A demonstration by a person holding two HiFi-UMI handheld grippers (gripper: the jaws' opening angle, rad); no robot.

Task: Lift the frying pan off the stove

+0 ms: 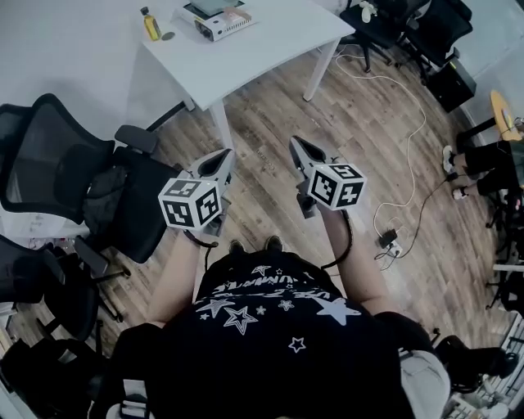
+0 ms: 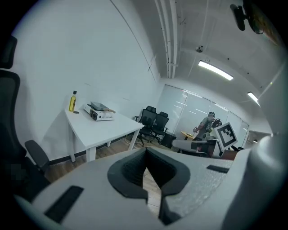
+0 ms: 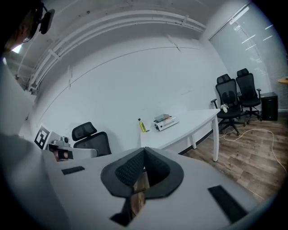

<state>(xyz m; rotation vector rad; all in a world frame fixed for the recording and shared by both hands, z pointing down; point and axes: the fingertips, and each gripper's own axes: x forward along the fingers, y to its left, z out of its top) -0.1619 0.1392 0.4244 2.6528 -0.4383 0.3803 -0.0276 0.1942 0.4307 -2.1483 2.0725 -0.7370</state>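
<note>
A small silver stove (image 1: 215,20) sits on the white table (image 1: 246,49) far ahead of me, with the flat dark frying pan (image 1: 210,8) on top of it. The left gripper view shows the stove (image 2: 100,114) and the pan (image 2: 99,106) at a distance. They also appear small in the right gripper view, the stove (image 3: 164,122) under the pan (image 3: 162,117). My left gripper (image 1: 222,159) and right gripper (image 1: 300,148) are held side by side over the wooden floor, well short of the table. Both are shut with nothing between the jaws.
A yellow oil bottle (image 1: 151,23) stands beside the stove. Black office chairs (image 1: 90,184) crowd my left, and more chairs (image 1: 409,24) stand at the far right. A white cable and a power strip (image 1: 388,239) lie on the floor at the right. A person (image 2: 207,124) stands far off.
</note>
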